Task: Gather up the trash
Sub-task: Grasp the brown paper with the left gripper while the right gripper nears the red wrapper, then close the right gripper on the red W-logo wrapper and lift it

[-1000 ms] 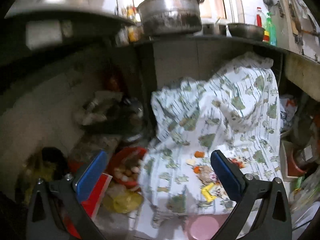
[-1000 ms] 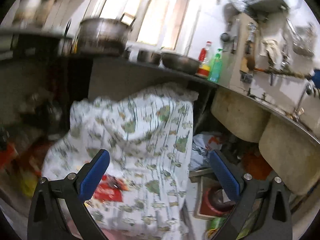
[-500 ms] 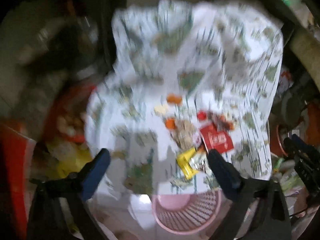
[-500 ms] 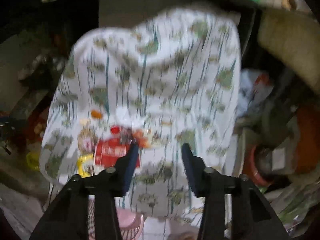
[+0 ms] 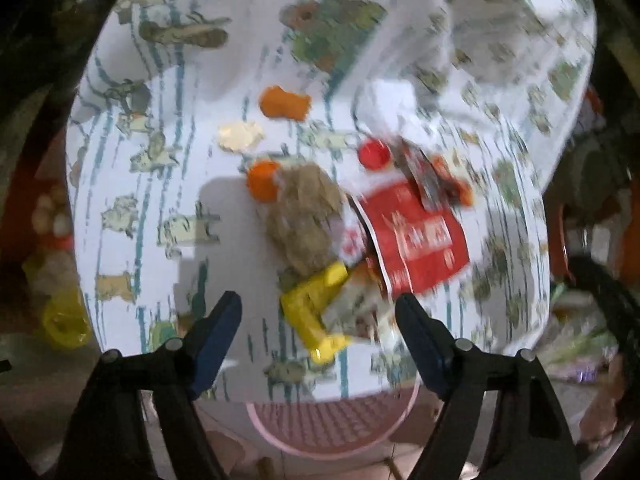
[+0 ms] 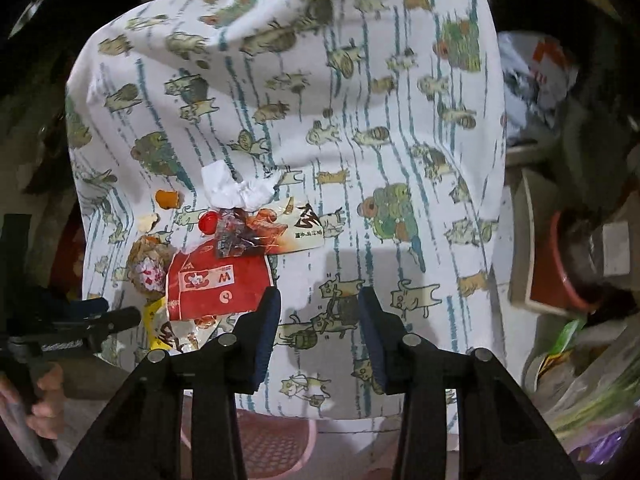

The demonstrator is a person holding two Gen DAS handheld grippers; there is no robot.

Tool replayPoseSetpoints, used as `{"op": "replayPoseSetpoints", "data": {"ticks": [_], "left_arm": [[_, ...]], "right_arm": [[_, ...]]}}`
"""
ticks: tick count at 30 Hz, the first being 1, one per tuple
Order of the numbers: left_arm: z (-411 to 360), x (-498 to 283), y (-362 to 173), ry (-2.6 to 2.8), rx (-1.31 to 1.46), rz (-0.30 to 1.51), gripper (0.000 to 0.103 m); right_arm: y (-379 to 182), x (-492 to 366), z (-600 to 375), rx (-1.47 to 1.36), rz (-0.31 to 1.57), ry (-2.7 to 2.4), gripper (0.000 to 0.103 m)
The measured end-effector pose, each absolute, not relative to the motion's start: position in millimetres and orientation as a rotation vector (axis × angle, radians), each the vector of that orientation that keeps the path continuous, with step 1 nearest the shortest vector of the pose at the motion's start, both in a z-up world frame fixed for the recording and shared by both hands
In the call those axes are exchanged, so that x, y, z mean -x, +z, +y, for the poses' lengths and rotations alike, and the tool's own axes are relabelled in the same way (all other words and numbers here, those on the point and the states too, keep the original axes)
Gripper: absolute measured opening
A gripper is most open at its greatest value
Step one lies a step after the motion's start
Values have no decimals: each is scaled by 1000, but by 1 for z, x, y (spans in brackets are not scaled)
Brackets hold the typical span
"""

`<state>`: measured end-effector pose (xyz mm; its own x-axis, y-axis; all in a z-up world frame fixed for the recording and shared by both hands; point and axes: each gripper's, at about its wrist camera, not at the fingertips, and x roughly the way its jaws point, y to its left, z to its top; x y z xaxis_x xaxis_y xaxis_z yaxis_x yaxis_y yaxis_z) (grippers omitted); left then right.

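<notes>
A white cloth (image 6: 280, 92) printed with cats and blue stripes covered the middle of both views, brightly lit. Around it the edges lay dark and cluttered. At the right of the right wrist view stood a red bucket (image 6: 560, 296). A pale floor (image 5: 32, 392) showed at the lower left of the left wrist view.
</notes>
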<state>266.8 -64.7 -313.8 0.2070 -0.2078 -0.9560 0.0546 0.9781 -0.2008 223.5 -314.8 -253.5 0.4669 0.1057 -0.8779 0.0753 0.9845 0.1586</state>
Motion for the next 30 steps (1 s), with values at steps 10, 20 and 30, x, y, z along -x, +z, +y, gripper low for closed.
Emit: {"op": "replayPoseSetpoints", "data": {"ticks": [10,20,30], "left_arm": [[-66,-300,-330,-69,223,1346,91],[-62,-282,-288,-112,128,1201,37],[5,-267,-260,-34,178,1111,37]], "right_arm": [[-246,-229,-310,-177,1061,-6,63],[-252,-240,-295,-201,1087,23,67],[-281,-254,-201,-74,1180,164,68]]}}
